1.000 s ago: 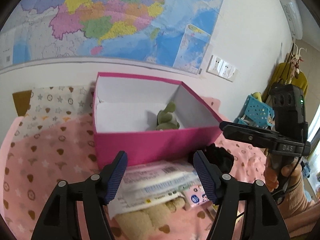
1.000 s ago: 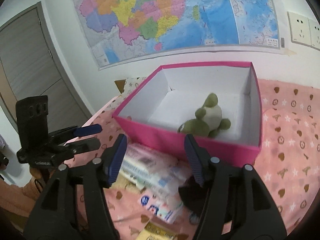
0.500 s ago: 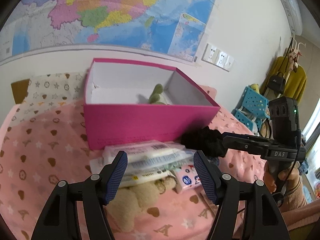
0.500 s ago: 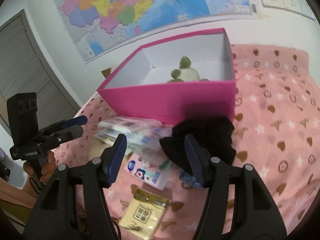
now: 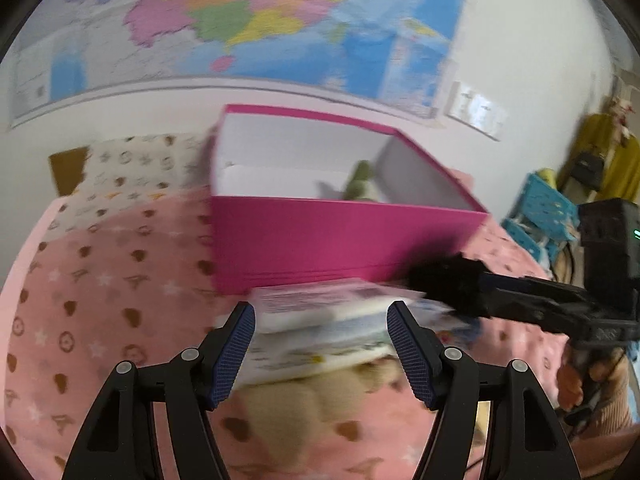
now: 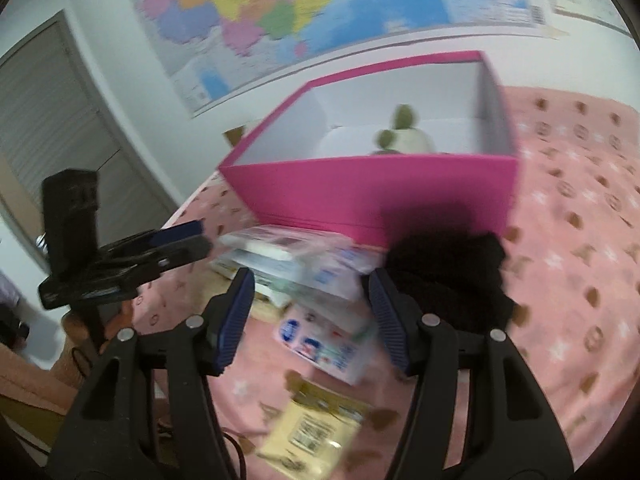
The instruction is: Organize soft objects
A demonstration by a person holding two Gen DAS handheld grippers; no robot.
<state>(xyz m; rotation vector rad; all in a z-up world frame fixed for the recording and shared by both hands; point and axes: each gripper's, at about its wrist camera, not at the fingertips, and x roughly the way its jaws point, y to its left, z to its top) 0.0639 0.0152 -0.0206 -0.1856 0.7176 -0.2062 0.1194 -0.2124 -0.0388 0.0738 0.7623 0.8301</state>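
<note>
A magenta box with a white inside holds a green plush toy. The bedspread — pink, with brown hearts and white stars. Near the box, black fabric; nearer still, a pale yellow packet.

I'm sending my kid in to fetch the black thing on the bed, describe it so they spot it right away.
Find the pink box on the pink bedspread. Just in front of its near right corner lies the black fluffy fabric bundle, beside a pile of printed plastic packs. It is the only dark, matte item; the packs are pale and glossy.
</note>
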